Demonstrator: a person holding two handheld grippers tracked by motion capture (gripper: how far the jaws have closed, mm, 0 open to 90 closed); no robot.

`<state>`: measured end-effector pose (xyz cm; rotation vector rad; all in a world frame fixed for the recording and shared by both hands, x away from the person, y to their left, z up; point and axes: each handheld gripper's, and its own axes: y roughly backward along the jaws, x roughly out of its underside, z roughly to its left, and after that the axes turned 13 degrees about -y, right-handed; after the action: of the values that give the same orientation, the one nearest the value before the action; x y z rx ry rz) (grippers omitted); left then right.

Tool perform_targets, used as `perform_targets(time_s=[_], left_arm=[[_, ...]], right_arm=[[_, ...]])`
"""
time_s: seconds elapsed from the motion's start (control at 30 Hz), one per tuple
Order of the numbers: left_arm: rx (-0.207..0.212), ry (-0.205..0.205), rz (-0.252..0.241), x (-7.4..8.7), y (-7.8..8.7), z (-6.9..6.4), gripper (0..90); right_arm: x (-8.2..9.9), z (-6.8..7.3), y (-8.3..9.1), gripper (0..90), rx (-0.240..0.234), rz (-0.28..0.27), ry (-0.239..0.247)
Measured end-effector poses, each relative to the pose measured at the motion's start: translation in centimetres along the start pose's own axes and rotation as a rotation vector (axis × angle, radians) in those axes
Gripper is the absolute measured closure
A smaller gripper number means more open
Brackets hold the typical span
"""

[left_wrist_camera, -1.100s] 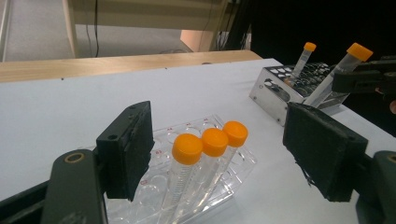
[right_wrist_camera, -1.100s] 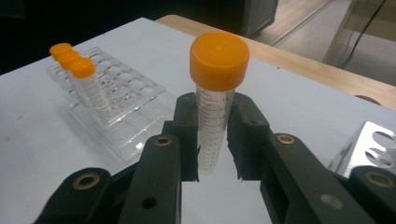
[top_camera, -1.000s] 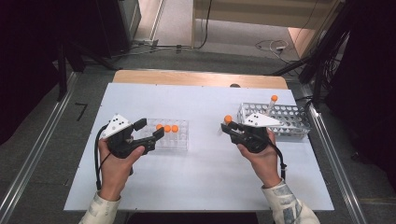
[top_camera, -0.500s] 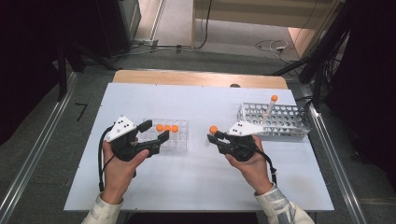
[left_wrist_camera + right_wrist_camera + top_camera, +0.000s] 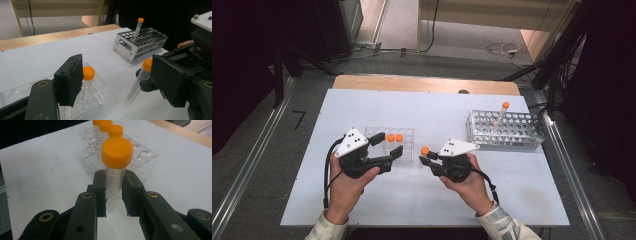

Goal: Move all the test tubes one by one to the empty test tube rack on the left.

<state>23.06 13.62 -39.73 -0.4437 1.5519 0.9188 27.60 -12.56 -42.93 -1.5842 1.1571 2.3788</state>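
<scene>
Nearest, the right claw point(image 5: 428, 155) pinches an orange-capped tube point(image 5: 113, 172) just short of the clear rack point(image 5: 404, 134) on the counter point(image 5: 437, 115), which already holds tubes; the left claw point(image 5: 387, 150) stands spread beside it; one tube point(image 5: 502, 112) remains in the far metal rack point(image 5: 532, 135).

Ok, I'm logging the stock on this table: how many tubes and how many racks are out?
Orange-capped tubes: 5 (3 in the clear rack, 1 in the metal rack, 1 in the right claw)
Racks: 2
Total: 7
</scene>
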Motion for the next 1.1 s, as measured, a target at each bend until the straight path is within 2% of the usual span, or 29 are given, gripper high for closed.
perform_targets(time_s=[0.13, 0.37, 0.57, 0.77, 1.1], left_arm=[[0.039, -0.003, 0.001, -0.1, -0.3, -0.8, 29.6], [0.099, -0.044, 0.032, 0.1, -1.4, -2.6, 35.6], [0.125, -0.072, 0.065, 0.7, -2.3, -3.5, 46.1], [0.123, -0.092, 0.081, 1.1, -2.7, -3.7, 59.8], [0.127, -0.103, 0.091, 1.3, -2.9, -3.7, 68.7]], right_arm=[[0.1, 0.6, -0.4, 72.1, -0.02, 0.01, 0.001], [0.3, 1.5, -1.0, 72.1, -0.051, 0.025, 0.014], [0.4, 2.0, -1.3, 72.0, -0.063, 0.031, 0.022], [0.5, 2.4, -1.4, 72.0, -0.074, 0.033, 0.032], [0.5, 2.5, -1.3, 72.0, -0.077, 0.033, 0.031]])
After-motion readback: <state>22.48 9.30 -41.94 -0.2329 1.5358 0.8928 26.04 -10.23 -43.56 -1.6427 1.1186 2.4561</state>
